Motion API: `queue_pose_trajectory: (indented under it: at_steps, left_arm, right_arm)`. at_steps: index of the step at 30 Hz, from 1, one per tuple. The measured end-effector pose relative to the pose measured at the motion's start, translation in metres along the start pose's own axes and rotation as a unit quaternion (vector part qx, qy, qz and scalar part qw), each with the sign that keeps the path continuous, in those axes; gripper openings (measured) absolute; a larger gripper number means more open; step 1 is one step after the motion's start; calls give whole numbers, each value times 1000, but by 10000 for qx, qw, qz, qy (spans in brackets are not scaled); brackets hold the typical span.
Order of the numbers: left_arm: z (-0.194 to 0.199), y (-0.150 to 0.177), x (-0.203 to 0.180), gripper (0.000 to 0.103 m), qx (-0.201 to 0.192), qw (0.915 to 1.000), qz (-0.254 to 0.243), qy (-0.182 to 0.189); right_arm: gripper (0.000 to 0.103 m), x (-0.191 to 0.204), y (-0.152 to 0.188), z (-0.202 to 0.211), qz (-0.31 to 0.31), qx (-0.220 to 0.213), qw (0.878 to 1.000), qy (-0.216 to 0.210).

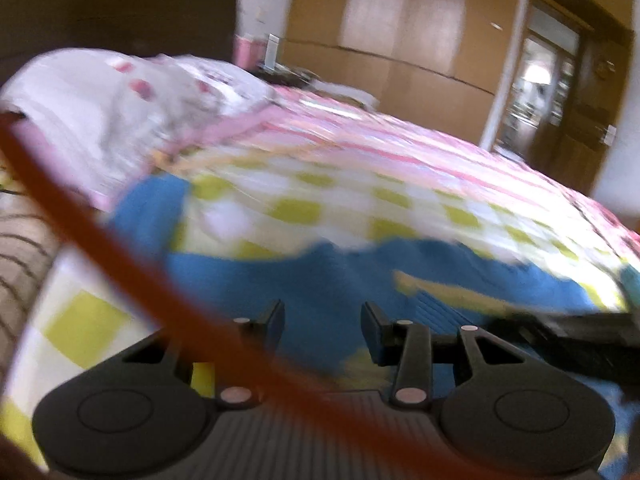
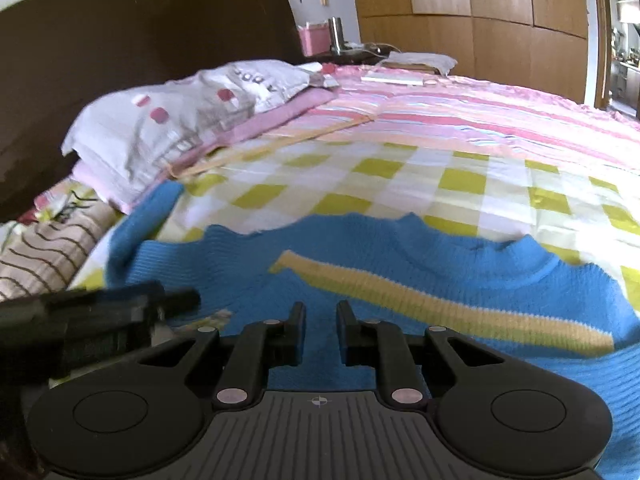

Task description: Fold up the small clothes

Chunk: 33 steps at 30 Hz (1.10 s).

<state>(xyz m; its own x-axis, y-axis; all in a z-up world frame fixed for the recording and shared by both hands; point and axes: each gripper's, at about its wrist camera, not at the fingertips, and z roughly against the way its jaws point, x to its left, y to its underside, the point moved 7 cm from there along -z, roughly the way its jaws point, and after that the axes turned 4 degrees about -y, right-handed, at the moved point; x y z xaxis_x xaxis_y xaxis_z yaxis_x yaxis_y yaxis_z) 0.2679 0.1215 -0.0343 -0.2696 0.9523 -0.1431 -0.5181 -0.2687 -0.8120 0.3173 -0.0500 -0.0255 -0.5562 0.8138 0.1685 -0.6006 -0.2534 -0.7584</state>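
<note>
Lying crosswise, blue sweater (image 2: 360, 264), stripe slanting.

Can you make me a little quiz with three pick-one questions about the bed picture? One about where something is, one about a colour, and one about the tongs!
1. Where does the blue sweater lie?
A. on the checked bedspread
B. on the floor
C. on the nightstand

2. What colour is the stripe across the sweater?
A. red
B. yellow
C. black

3. How do the right tongs stand?
A. clamped on a pillow
B. apart, with nothing pinched
C. holding a cup

Answers:
1 A: the sweater is spread over the yellow and white squares.
2 B: a yellow band runs slantwise across the blue knit.
3 B: a gap shows between the fingers, with blue knit seen beyond it.
</note>
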Motion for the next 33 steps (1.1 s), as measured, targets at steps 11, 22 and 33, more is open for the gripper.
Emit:
queue_pose_trajectory:
  at_steps: [11,22,33]
  left_arm:
    - [-24,-11,83,54,-197,9814,411,-1866]
    - [-37,-3,75,69,-209,9734,-125,-2279]
    - [-38,-3,89,17,-122,9820,572,-1798]
  right_arm:
    - [18,22,9,-15,-226,127,9988,-416]
    - [18,35,10,-15,-185,168,9981,-569]
    - [18,43,-2,-13,-173,120,9973,-703]
